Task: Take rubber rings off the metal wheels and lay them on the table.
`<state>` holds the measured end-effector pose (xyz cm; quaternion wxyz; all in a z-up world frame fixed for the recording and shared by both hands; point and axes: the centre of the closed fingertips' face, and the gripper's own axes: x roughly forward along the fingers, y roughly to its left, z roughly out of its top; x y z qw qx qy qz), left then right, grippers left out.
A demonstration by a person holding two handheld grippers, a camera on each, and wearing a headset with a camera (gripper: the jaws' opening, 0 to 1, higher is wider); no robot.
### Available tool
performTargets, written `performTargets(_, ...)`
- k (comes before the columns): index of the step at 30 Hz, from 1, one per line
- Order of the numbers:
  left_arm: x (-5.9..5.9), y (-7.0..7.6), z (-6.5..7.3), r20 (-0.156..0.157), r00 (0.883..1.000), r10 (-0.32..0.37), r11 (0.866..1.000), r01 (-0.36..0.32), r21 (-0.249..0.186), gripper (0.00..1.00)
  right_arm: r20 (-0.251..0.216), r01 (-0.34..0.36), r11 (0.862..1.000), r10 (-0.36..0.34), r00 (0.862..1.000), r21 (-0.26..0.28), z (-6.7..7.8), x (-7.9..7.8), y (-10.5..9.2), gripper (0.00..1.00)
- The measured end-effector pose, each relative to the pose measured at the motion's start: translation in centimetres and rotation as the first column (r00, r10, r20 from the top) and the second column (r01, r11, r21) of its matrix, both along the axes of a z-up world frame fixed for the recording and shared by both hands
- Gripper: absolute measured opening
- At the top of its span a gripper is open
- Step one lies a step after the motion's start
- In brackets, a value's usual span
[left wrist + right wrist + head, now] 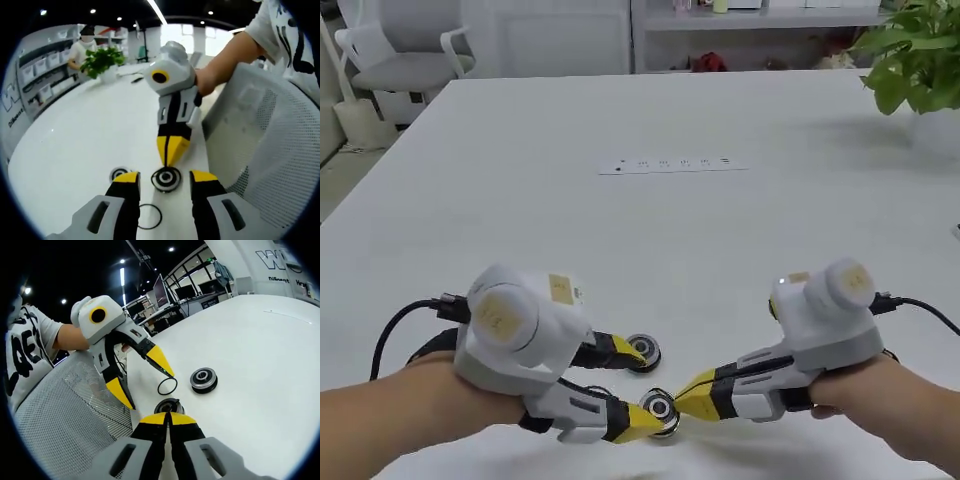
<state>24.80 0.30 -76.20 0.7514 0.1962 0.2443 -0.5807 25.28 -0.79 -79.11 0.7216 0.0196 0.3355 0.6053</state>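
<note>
Left gripper view: round black-ringed metal wheel (166, 179) should be clamped by released left gripper (165, 176), then stripped by clenched right gripper (169, 159).

Head view looks down from behind left claw (642, 385) and right claw (688, 398). Each claw view closely faces the other, sharing the wheel (166, 179) between them.

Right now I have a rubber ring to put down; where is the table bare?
Bare table runs from the far wheel out to the printed strip. Crowded around left gripper and right gripper: near wheel, loose ring.
</note>
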Motion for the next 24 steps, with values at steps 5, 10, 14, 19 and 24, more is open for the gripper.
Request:
performTargets(5,-0.4,0.8,0.1,-0.013,1.000,0.003,1.000,-0.003,0.002,0.51,-0.002,-0.005,1.000,0.005,1.000,-0.001,0.0,-0.1,0.1,0.00)
performTargets(10,-0.4,1.9,0.3,-0.023,0.999,0.027,1.000,-0.027,-0.001,0.54,-0.004,-0.008,1.000,0.008,1.000,-0.001,0.1,-0.1,0.1,0.00)
performTargets(14,-0.4,2.3,0.7,-0.024,0.999,0.038,0.999,-0.039,-0.015,0.57,-0.006,-0.009,1.000,0.009,1.000,-0.004,0.2,-0.2,0.1,0.00)
performTargets(19,-0.4,3.1,1.1,-0.031,0.998,0.058,0.998,-0.059,-0.028,0.61,-0.007,-0.012,1.000,0.012,1.000,-0.003,0.3,-0.3,0.1,0.00)
performTargets(24,-0.5,3.7,1.0,-0.036,0.997,0.072,0.997,-0.073,-0.028,0.63,-0.007,-0.017,1.000,0.017,1.000,-0.002,0.5,-0.3,0.2,0.00)
